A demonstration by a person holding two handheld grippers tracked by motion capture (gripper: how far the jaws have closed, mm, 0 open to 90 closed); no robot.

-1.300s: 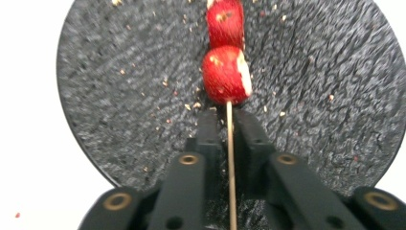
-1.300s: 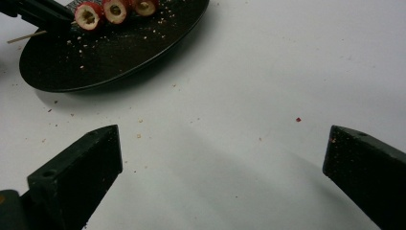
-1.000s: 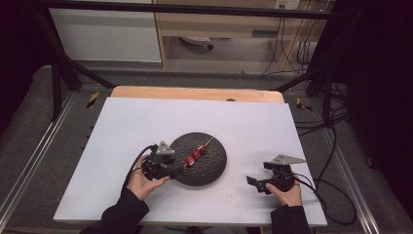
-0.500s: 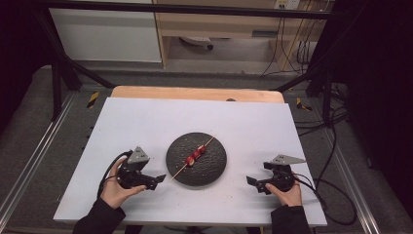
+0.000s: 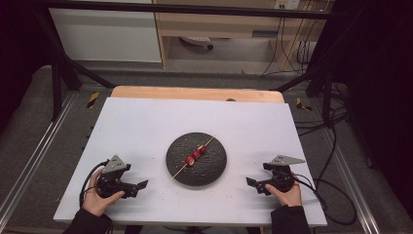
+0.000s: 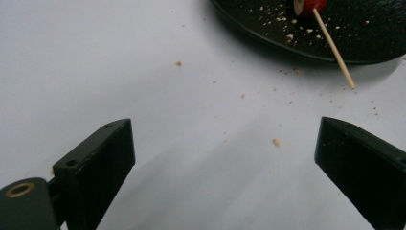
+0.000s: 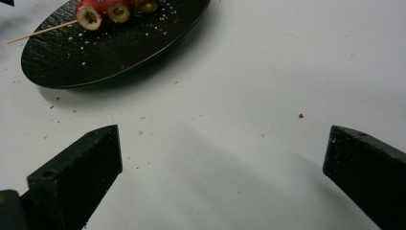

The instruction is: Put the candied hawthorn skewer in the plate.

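A white tabletop sits inside a dark metal frame, with a strip of bare wood along its far edge and a cabinet and loose cables on the floor beyond. At the centre of the table lies a round black plate. On the plate rests a skewer of small red fruit pieces. Its thin wooden stick runs diagonally, from the near left, where the bare end juts just past the plate's rim, to the far right, where the other tip lies on the plate. The fruit sits bunched about the middle of the stick. Crumbs are scattered on the white surface near the plate and across the plate itself, and one small red speck lies on the table.

The left gripper is held near the table's near left corner, well apart from the plate, pointing right toward it. Its jaws have just been opening and now stand wide apart with nothing between them. The right gripper is held at the near right, pointing left toward the plate, its jaws also spread wide and empty. Nothing stands between either gripper and the plate.
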